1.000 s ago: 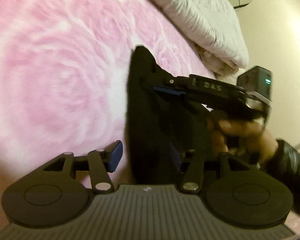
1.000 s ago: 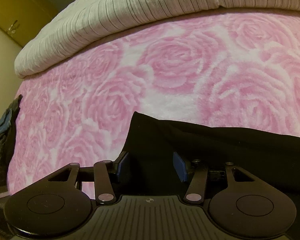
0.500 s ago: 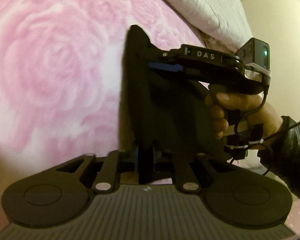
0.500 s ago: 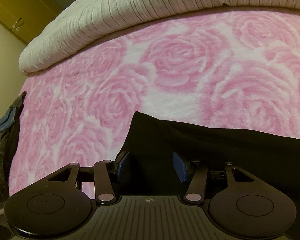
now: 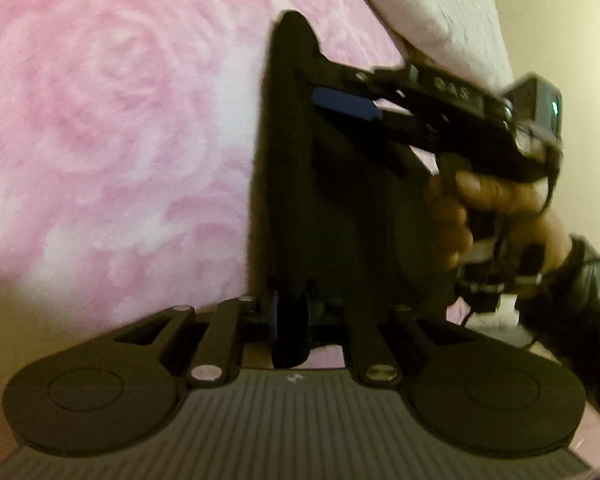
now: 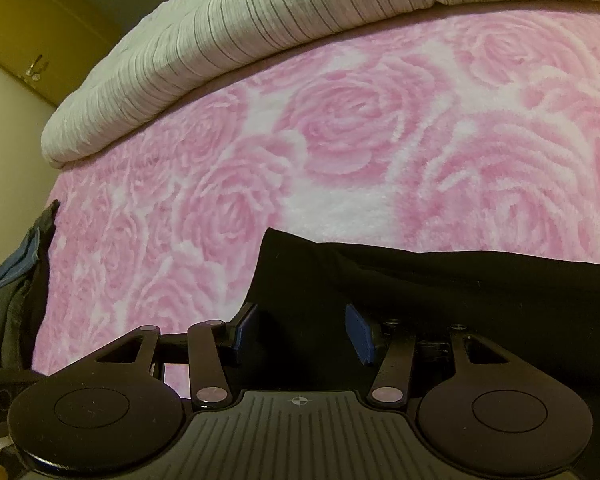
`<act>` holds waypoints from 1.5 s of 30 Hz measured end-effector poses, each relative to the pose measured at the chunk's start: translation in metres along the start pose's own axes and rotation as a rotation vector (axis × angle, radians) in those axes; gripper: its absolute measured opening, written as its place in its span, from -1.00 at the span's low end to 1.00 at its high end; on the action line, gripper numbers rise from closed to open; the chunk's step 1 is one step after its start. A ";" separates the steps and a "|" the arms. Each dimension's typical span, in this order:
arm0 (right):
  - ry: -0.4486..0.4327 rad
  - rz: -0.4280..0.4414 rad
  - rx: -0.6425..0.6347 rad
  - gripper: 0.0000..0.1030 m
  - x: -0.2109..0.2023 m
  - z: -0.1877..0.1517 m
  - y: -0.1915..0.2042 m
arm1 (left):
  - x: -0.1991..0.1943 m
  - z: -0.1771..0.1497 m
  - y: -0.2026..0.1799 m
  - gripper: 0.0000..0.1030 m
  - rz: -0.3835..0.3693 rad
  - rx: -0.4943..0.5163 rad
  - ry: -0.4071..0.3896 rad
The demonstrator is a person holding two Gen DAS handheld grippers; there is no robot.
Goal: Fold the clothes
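On right gripper — "DAS" lettering

Both tools are black plastic. The left gripper has two big round discs at its base, a grey ribbed plate between them, and silver screws on its thin link bars. Its fingers have blue pads. The right gripper looks the same, with blue pads and a small cross mark on the ribbed plate. Seen from the side, it has white letters, a small camera box with a green light, and black cables. The person's sleeve is black.
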State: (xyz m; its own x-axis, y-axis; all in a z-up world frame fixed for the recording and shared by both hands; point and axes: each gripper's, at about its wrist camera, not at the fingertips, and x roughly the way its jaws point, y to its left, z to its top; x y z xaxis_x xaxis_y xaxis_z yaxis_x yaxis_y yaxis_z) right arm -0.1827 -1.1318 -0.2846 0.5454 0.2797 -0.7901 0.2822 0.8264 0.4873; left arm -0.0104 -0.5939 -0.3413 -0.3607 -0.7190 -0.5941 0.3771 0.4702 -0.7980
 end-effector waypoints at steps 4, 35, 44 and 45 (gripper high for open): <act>0.006 0.002 -0.003 0.02 0.000 0.001 0.001 | -0.008 -0.026 -0.003 -1.00 0.021 0.019 0.084; -0.207 -0.846 -0.630 -0.42 0.075 -0.237 0.276 | -0.001 -0.027 -0.029 0.47 0.485 2.396 0.063; -0.237 -0.709 -0.533 -0.76 0.026 -0.216 0.272 | 0.043 -0.009 -0.054 -0.83 0.503 2.494 0.063; -0.244 -0.693 -0.518 -0.77 0.018 -0.214 0.274 | 0.044 -0.006 -0.060 -0.84 0.510 2.467 0.065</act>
State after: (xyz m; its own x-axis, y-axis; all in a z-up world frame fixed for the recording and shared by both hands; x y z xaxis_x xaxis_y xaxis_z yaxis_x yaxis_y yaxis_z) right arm -0.2641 -0.7956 -0.2450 0.5546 -0.4262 -0.7147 0.2515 0.9046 -0.3443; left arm -0.0540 -0.6506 -0.3198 0.0216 -0.7639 -0.6450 0.2147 -0.6266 0.7492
